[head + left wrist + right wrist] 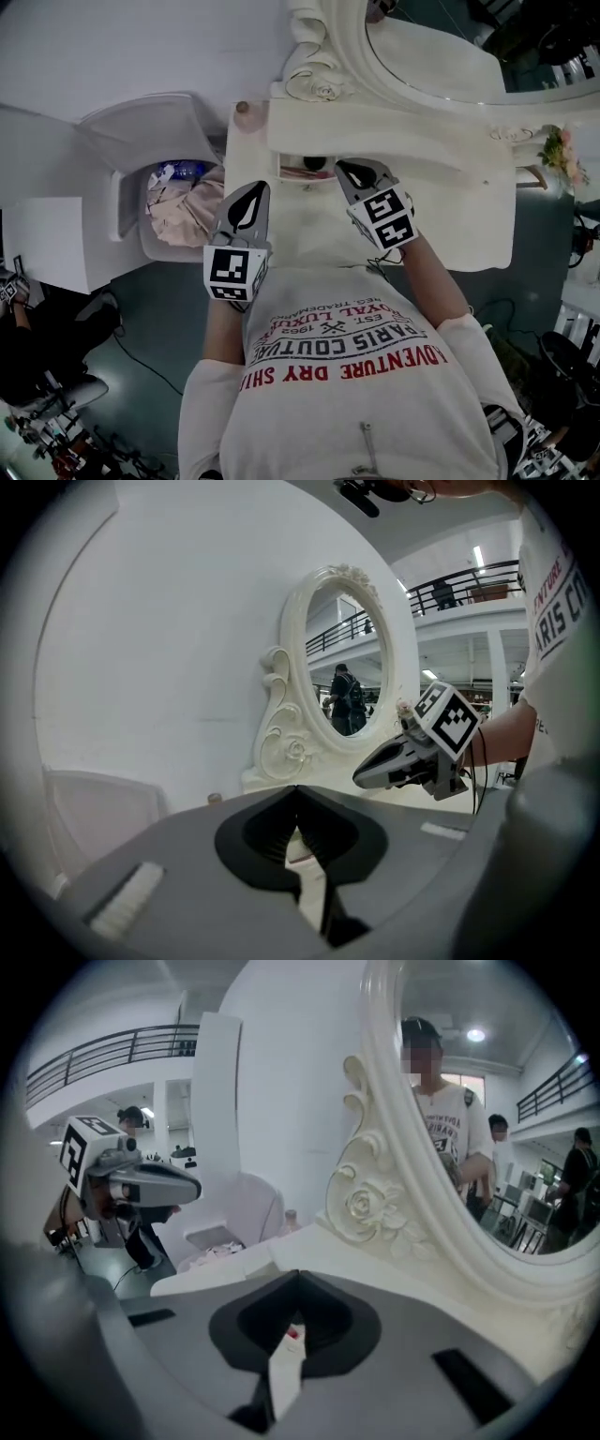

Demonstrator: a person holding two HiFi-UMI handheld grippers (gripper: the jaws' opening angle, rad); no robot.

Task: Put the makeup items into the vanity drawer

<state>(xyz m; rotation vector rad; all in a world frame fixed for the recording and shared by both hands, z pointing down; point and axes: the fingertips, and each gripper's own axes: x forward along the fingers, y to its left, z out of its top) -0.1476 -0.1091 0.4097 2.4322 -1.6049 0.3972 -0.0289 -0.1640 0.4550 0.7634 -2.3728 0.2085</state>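
The white vanity (450, 225) stands under my hands, its oval mirror (441, 47) at the top. Under the mirror shelf a small drawer (307, 170) stands slightly open, with a pinkish item and a dark item (317, 162) showing in it. My right gripper (349, 169) is shut with nothing in it, its tips at the drawer's right edge. In the right gripper view its jaws meet (298, 1275), and a small red item (293, 1333) shows below them. My left gripper (251, 195) is shut and empty, left of the drawer over the vanity's left edge; its jaws touch (296, 789).
A small brown-capped bottle (243, 108) stands on the vanity's back left corner. Left of the vanity a white bin (141, 178) holds crumpled cloth and wrappers (183, 202). Pink flowers (561, 150) sit at the far right. Cables run over the dark floor.
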